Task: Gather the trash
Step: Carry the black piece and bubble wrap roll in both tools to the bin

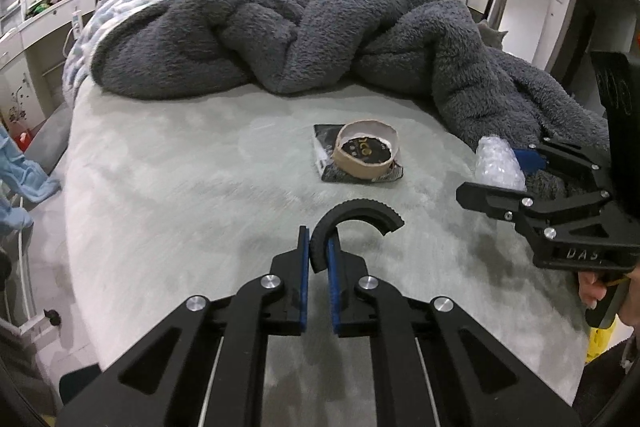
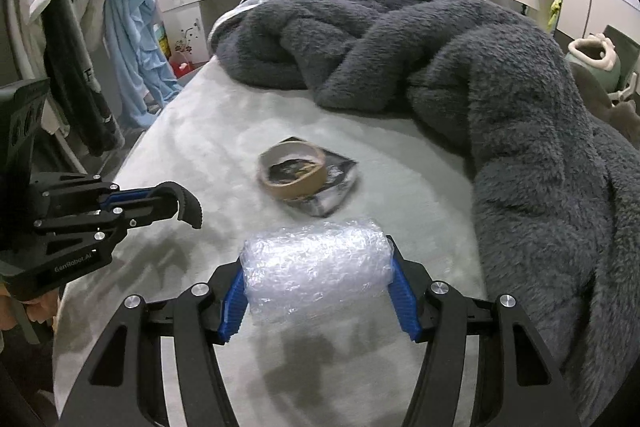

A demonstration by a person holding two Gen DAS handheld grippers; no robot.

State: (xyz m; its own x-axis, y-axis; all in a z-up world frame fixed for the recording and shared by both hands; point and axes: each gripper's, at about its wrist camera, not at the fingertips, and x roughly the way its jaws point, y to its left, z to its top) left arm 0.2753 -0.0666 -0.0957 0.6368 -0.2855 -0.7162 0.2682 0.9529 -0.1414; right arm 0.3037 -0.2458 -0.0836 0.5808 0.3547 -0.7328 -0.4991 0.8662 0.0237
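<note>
Above the bed (image 2: 192,131): right hand-held gripper (image 2: 318,287) clamped wide across light, squashy bubble wrap (image 2: 316,263), left hand-held gripper (image 1: 319,259) pinching a stiff black ring piece (image 1: 352,217); cardboard ring (image 1: 366,151), likely light, best gripped by its rim.

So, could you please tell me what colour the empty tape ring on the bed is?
The tape ring is tan cardboard brown, clearest in the left wrist view.
</note>
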